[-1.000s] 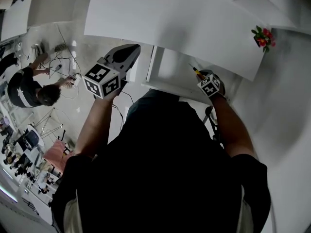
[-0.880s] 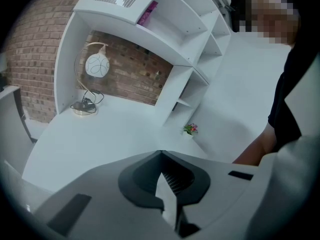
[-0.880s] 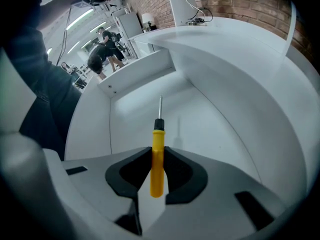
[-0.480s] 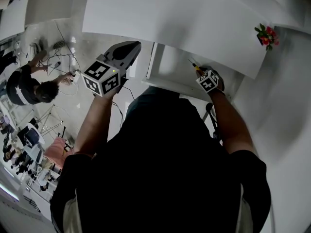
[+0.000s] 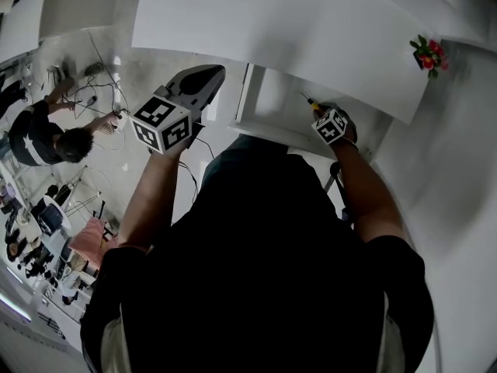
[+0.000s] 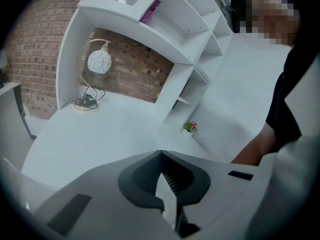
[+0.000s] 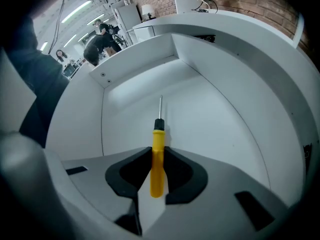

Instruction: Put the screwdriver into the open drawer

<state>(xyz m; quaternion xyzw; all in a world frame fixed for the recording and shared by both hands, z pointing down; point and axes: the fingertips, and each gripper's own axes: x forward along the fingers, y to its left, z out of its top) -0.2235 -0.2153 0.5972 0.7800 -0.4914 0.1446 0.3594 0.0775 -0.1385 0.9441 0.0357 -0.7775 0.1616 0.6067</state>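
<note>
- While the right gripper (image 7: 157, 153) clamps its yellow handle between closed-in jaws, the screwdriver (image 7: 157, 166) sticks forward out of them. Its black collar and thin metal shaft point over the white inside of the drawer (image 7: 210, 119).
- Whether the shaft's tip touches the drawer bottom cannot be told. The tool sits within the drawer's walls as the right gripper view shows them, aimed toward a far corner.
- Seen from the head view, the screwdriver (image 5: 311, 106) shows as a short yellow and black stub just ahead of the right gripper (image 5: 332, 125). That gripper is over the right part of the drawer (image 5: 268, 99), which is pulled out from under the desk (image 5: 272, 22).
- Out to the left of the drawer, the left gripper (image 5: 205, 79) is held up over the floor (image 5: 140, 84), well apart from the right one.
- Its own view shows the left gripper (image 6: 161, 156) with jaws pressed together at the tips and nothing between them.
- Beyond those jaws lies the white desk (image 6: 100, 129), with a round-shaded lamp (image 6: 99, 63) at its far end against a brick wall (image 6: 30, 49). White shelves (image 6: 190, 24) stand to the right.
- A small flower pot (image 6: 190, 127) stands on the desk near the foot of the shelves, and it also shows at the desk's right end in the head view (image 5: 425, 53).
- Far left in the head view, a person (image 5: 43, 138) crouches on the floor among cables (image 5: 105, 103).
</note>
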